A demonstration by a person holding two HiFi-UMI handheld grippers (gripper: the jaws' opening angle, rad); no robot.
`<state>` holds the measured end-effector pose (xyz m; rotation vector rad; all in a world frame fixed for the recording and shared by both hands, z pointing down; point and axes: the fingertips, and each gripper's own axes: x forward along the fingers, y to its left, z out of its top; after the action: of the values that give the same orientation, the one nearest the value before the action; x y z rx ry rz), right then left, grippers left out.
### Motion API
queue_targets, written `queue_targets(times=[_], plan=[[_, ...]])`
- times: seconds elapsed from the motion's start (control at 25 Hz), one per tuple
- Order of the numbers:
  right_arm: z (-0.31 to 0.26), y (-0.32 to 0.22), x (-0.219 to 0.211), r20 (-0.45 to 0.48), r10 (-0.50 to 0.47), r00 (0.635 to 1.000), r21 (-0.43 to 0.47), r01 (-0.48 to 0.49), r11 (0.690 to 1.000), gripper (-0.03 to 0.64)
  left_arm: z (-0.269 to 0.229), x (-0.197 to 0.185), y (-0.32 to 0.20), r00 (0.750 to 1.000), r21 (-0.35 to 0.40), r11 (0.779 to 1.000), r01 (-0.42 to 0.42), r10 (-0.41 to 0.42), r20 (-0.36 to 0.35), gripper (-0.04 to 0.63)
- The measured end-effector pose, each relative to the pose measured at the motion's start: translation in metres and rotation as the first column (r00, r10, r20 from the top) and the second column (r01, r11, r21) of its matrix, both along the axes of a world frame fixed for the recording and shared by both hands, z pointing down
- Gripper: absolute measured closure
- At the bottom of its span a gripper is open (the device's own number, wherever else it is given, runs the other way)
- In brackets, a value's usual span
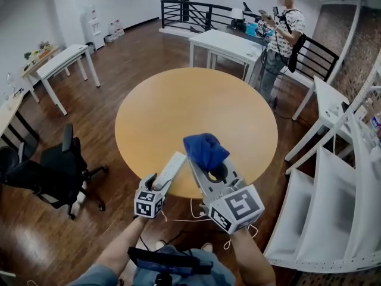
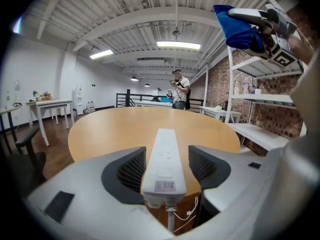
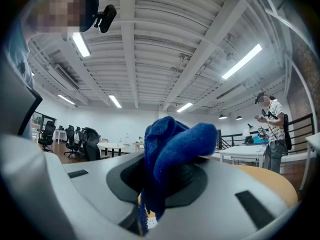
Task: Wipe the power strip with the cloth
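Observation:
A white power strip (image 1: 171, 167) lies on the round wooden table (image 1: 178, 106), its near end over the front edge and its cord hanging down. My left gripper (image 1: 159, 182) stands open around that near end. In the left gripper view the power strip (image 2: 164, 159) sits between the two pads with a gap on each side. My right gripper (image 1: 208, 162) hovers just right of the strip, above the table, shut on a bunched blue cloth (image 1: 204, 149). In the right gripper view the cloth (image 3: 175, 144) bulges out between the jaws.
A black office chair (image 1: 59, 165) stands left of the table. A white shelf rack (image 1: 333, 207) runs along the right. White tables (image 1: 229, 45) and a standing person (image 1: 284, 28) are beyond the far edge. The strip's cable (image 1: 178, 219) trails on the floor.

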<state>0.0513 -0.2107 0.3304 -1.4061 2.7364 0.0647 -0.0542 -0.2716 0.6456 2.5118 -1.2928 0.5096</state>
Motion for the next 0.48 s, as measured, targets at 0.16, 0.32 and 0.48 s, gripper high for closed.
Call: queue_targets(times=[0.16,0.32,0.48], plan=[[0.003,-0.003,0.003,-0.007,0.006,1.0,-0.013,-0.006,1.0,0.551,0.014,0.0,-0.002,0.999,-0.005,1.0,0.025,-0.025,0.022,0.314],[0.005,-0.006,0.004,-0.012,0.01,1.0,-0.02,-0.01,1.0,0.551,0.022,-0.002,-0.008,0.998,0.012,0.998,0.056,-0.057,0.037,0.31],[0.01,-0.007,0.002,-0.013,0.006,1.0,-0.033,-0.006,0.999,0.551,0.031,0.0,-0.013,0.996,0.01,0.998,0.064,-0.064,0.062,0.303]])
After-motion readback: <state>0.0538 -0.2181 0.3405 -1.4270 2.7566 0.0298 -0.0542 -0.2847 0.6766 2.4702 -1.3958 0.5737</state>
